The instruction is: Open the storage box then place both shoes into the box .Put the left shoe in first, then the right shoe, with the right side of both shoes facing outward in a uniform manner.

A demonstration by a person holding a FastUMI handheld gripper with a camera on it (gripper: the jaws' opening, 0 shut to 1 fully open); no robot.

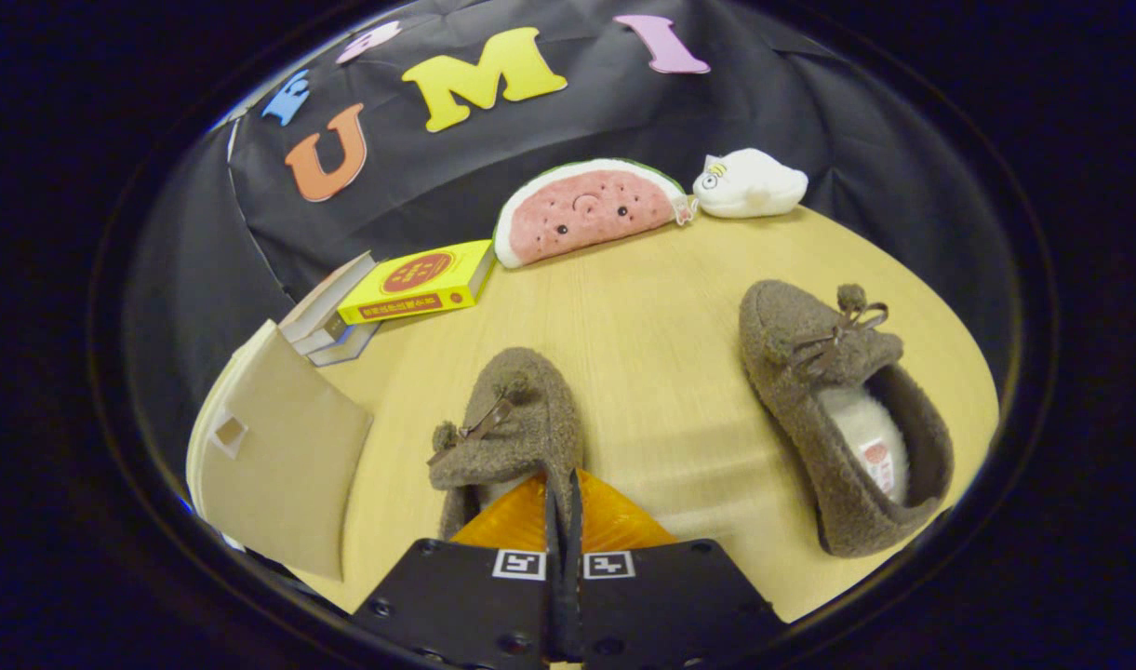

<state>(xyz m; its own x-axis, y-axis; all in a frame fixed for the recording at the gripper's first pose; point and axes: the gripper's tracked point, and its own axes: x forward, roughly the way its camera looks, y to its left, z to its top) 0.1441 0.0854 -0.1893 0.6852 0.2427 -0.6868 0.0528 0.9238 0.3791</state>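
Two brown fleece shoes with small bows lie on the pale wooden table. The nearer shoe is right at my fingers, toe pointing away. My gripper is shut on the right rim of its opening, with the orange fingers pressed together on either side of that wall. The other shoe lies apart to the right, its white lining showing and its toe pointing away. The beige storage box stands left of the fingers at the table's edge, one flat panel facing me; its inside is hidden.
A yellow book rests on a stack of books behind the box. A watermelon-slice plush and a white plush sit at the table's far edge against the wall. Bare tabletop lies between the two shoes.
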